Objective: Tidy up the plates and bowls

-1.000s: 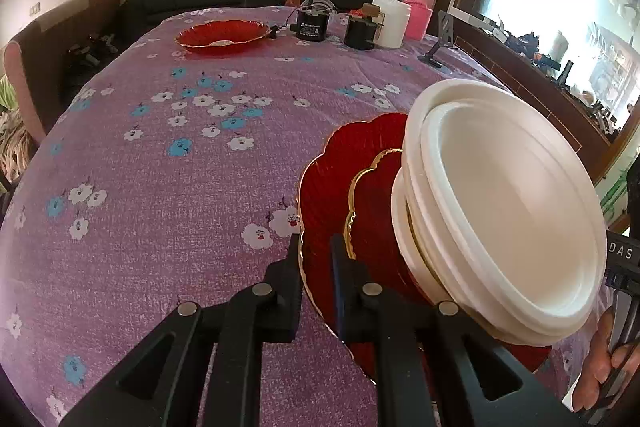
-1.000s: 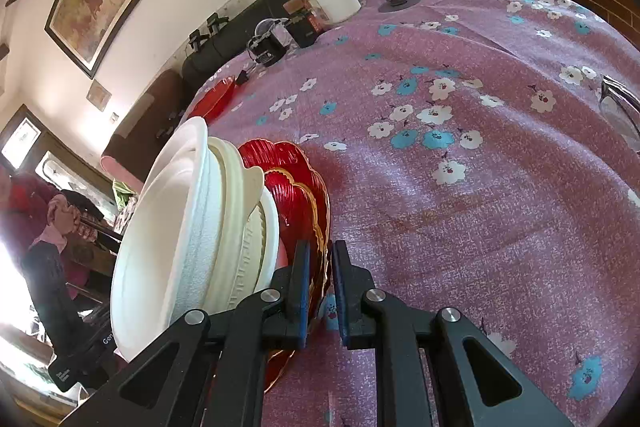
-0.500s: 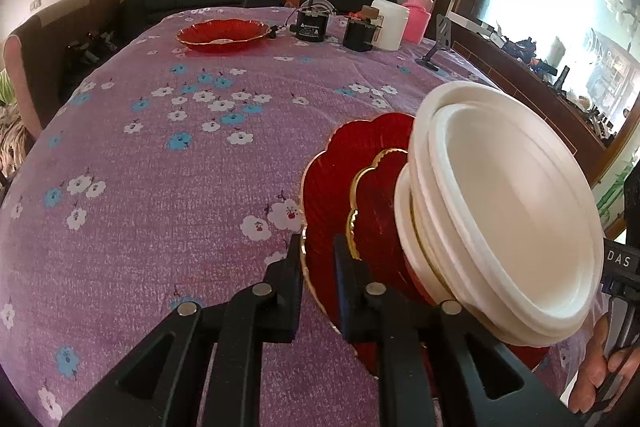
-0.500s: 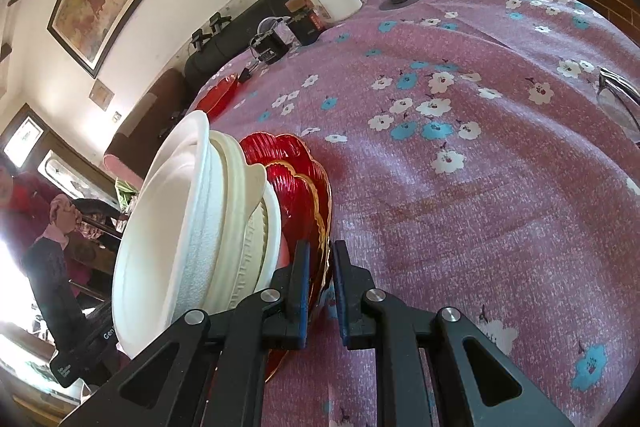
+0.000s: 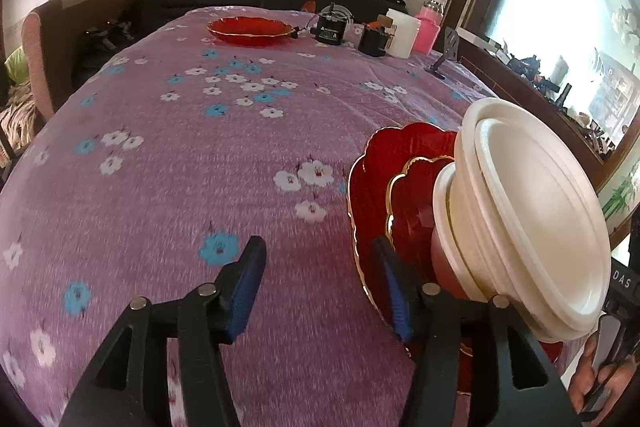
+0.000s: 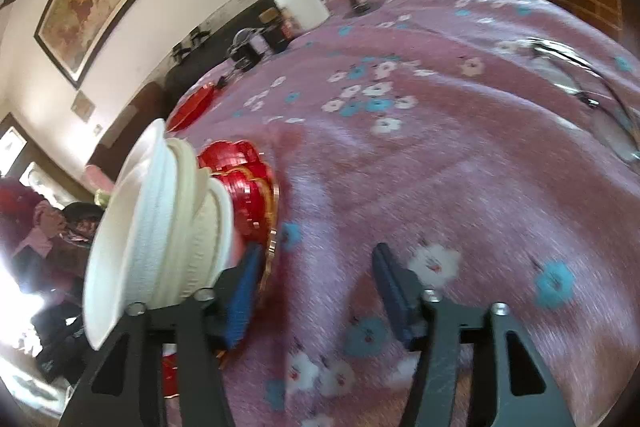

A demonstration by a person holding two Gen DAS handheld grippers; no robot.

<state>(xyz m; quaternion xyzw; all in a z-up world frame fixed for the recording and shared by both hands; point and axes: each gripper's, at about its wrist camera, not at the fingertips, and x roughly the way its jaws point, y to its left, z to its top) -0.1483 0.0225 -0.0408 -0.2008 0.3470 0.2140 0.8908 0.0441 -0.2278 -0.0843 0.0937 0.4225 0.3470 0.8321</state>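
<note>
A stack of red gold-rimmed plates (image 5: pixel 372 187) with several white bowls (image 5: pixel 520 211) nested on top rests on the purple flowered tablecloth (image 5: pixel 200 147). My left gripper (image 5: pixel 318 247) is opening. The big plate's rim lies just inside its right finger, and the pads do not press on it. In the right wrist view the same bowls (image 6: pixel 160 227) and red plates (image 6: pixel 240 179) sit at the left. My right gripper (image 6: pixel 316 251) is also opening, with the rim beside its left finger. Another red plate (image 5: pixel 248 29) lies alone at the table's far end.
Two black devices (image 5: pixel 330 29), a white cup (image 5: pixel 402 33), a pink bottle (image 5: pixel 430 27) and a phone stand (image 5: pixel 446 51) stand at the far end. A glass dish (image 6: pixel 568 67) lies at the right edge. A person's hand (image 5: pixel 592 383) shows beside the stack. Dark sofas border the table.
Both grippers were shut on the big red plate's rim and have now let go, with their jaws spread wide. The stack has slid toward the outer side of each view.
</note>
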